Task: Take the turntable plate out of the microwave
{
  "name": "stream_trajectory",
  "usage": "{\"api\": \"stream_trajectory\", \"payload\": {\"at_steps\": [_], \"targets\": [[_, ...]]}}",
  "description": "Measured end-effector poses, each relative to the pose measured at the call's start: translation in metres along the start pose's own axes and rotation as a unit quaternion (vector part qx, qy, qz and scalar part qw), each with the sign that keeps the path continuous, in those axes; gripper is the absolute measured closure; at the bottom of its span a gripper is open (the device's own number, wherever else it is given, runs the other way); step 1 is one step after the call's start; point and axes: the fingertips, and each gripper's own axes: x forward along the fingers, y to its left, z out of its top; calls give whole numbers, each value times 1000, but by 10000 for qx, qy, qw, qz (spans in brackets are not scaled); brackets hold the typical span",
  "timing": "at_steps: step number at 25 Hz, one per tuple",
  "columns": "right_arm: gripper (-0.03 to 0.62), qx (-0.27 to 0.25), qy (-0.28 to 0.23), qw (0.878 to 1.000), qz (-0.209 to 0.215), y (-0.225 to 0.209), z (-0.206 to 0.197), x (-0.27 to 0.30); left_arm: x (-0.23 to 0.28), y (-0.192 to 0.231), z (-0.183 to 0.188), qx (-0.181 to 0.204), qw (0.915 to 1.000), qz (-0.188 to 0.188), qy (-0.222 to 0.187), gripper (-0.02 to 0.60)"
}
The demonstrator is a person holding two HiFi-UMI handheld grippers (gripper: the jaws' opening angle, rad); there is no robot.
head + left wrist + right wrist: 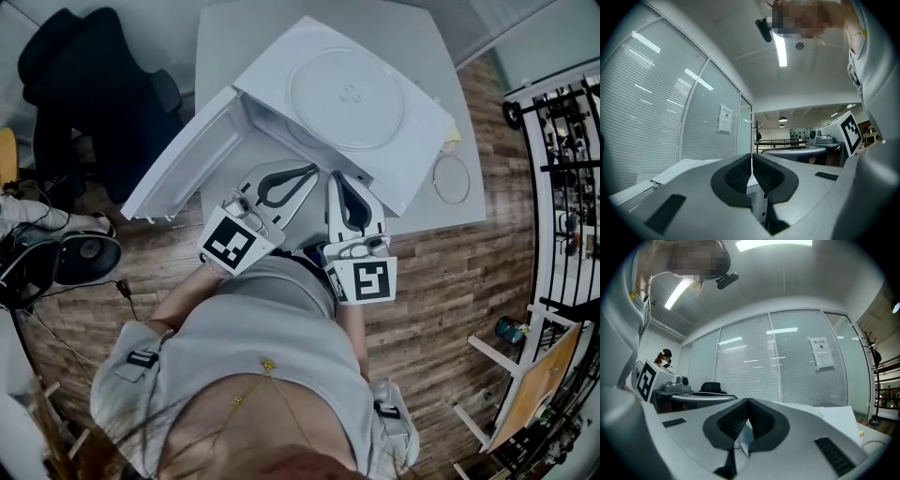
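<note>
Right now your left gripper (309, 172) and right gripper (337, 180) sit just before the microwave (415, 155), fingers closed on nothing. Farther on, the turntable plate (347, 98) lies atop the microwave, door (178, 161) open.

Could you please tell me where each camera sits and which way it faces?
Head view: on the person's head, facing steeply down at the open microwave; the torso, left gripper and right gripper show.
Left gripper view: on the left gripper, facing along its shut jaws toward the blinds; torso at right.
Right gripper view: on the right gripper, along its shut jaws toward blinds; torso at left.
Shared: each gripper view catches the other gripper's marker cube.
</note>
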Motion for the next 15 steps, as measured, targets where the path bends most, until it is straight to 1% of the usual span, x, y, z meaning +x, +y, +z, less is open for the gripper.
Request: {"api": "stream_trajectory", "payload": {"at_steps": [11, 15], "targets": [[579, 44, 54, 10000, 13, 0, -2, 0, 1, 1, -4, -154, 9999, -29, 73, 548], [579, 47, 76, 10000, -2, -1, -3, -1, 1, 1, -6, -138, 9999, -18, 99, 548]]}}
